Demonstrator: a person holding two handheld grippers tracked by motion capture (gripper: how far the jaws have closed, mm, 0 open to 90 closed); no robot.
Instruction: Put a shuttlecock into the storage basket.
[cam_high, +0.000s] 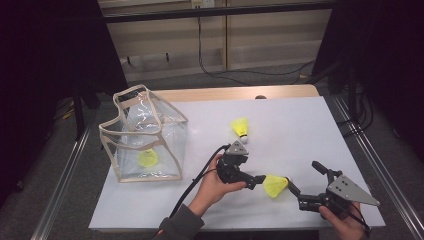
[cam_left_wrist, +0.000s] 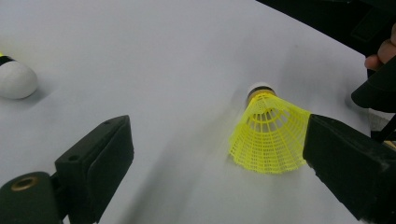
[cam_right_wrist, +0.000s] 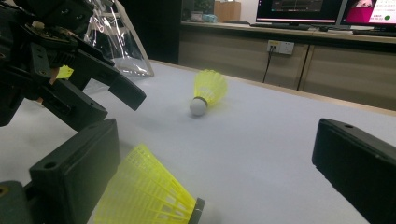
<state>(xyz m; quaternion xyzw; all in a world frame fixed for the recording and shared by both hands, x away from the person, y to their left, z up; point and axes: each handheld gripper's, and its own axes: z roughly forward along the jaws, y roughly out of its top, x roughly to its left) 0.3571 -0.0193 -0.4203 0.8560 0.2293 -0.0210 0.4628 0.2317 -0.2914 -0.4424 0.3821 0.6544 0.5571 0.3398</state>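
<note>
Both grippers have jaws spread wide, nothing gripped atm. Near shuttlecock (cam_high: 275, 185) lies on its side on the white table (cam_high: 300, 135), between the left gripper (cam_high: 260, 180) and the right gripper (cam_high: 305, 182). In the left gripper view its yellow skirt sits right against one jaw, well apart from the other. In the right gripper view the skirt is just beside one jaw too. 2nd shuttlecock (cam_high: 241, 128) lies farther out, beyond the left fingers. 3rd one (cam_high: 148, 158) is inside the clear bag (cam_high: 125, 125), well off to the side.
</note>
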